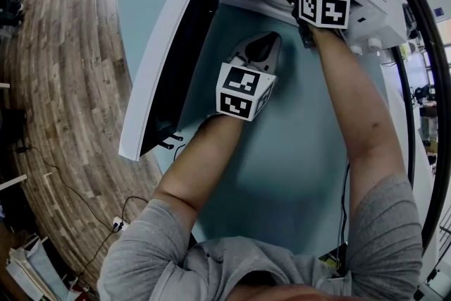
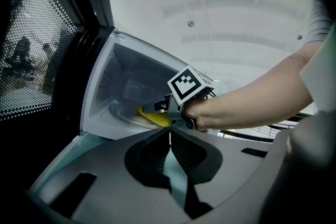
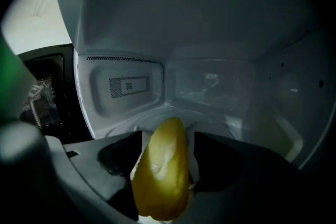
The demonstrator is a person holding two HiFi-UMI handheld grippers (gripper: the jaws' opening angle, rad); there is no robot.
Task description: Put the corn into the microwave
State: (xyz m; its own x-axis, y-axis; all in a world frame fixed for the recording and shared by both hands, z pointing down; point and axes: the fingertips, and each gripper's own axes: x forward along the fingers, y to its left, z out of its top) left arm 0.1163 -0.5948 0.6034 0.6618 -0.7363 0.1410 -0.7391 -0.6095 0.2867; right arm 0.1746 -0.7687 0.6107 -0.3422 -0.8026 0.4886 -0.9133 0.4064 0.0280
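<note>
Though light and stiff enough to lift with a single pinch, wants some care all the same: corn (image 3: 160, 176), yellow and glossy, probably smooth-skinned and rounded, so apt to roll or squirt sideways out of flat pads. Best taken across the thick middle, pads square to the long axis, never at the tapered tip. Unlikely to suffer from a short drop, though likely to rock before settling. Lies now inside the microwave (image 3: 121, 86), tapered end pointing at the back wall, seemingly resting on the near part of the glass turntable (image 2: 123, 119), past the swung-open door (image 1: 169, 60). As for the right tongs (image 3: 168, 139): reaching into the cavity, spread wide, with the corn lengthwise between the pads and a pale sliver of gap showing along its right flank, so by the look of it not pinching; contact on the other flank hard to rule out. As for the left tongs (image 2: 169, 134): pressed together at the tips, nothing between them, held outside the cavity above the teal tabletop (image 1: 296, 151), pointed toward the opening and touching nothing visible.
</note>
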